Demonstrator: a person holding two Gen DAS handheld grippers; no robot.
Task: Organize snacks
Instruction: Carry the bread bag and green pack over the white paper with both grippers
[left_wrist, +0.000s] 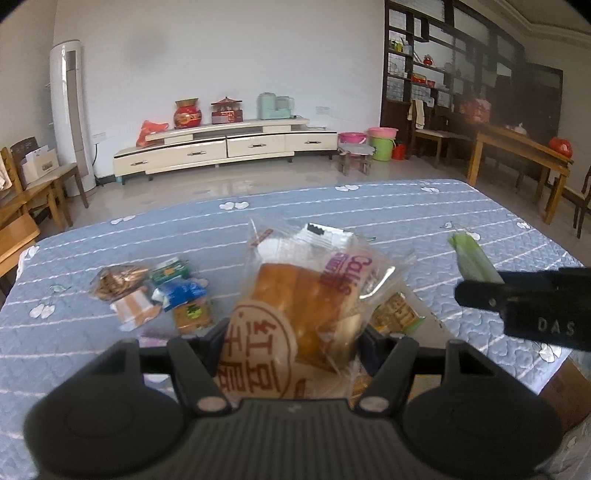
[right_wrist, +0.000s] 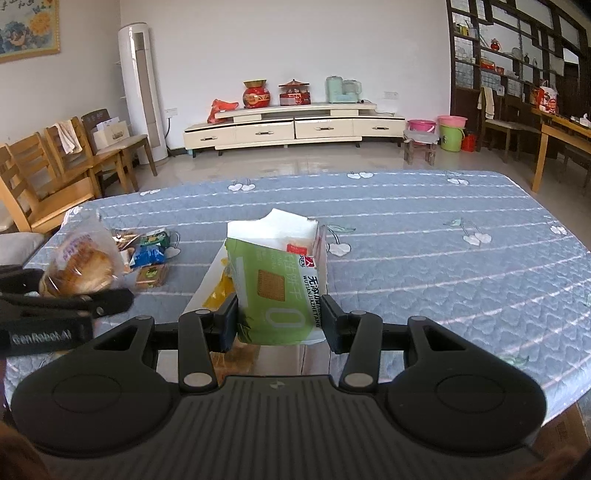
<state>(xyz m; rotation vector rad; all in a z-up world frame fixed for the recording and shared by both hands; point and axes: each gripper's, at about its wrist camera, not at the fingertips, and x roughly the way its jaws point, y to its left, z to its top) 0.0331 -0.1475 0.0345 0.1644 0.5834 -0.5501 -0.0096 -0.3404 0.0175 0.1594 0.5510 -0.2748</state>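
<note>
My left gripper (left_wrist: 291, 343) is shut on a clear bag of bread (left_wrist: 306, 306) and holds it above the table; the bag also shows at the left of the right wrist view (right_wrist: 79, 269). My right gripper (right_wrist: 280, 317) is shut on a green and white cracker bag (right_wrist: 280, 280), held upright over a white tray (right_wrist: 207, 291). The cracker bag's top edge shows in the left wrist view (left_wrist: 472, 258). A pile of small snack packets (left_wrist: 155, 291) lies on the blue quilted tablecloth (left_wrist: 369, 214) to the left, and shows in the right wrist view (right_wrist: 147, 258).
Under the bread bag lie more packets (left_wrist: 395, 314) in the tray. Wooden chairs (right_wrist: 44, 177) stand off the table's left side. The table's far edge (right_wrist: 332, 173) faces open floor and a TV cabinet (right_wrist: 295, 125).
</note>
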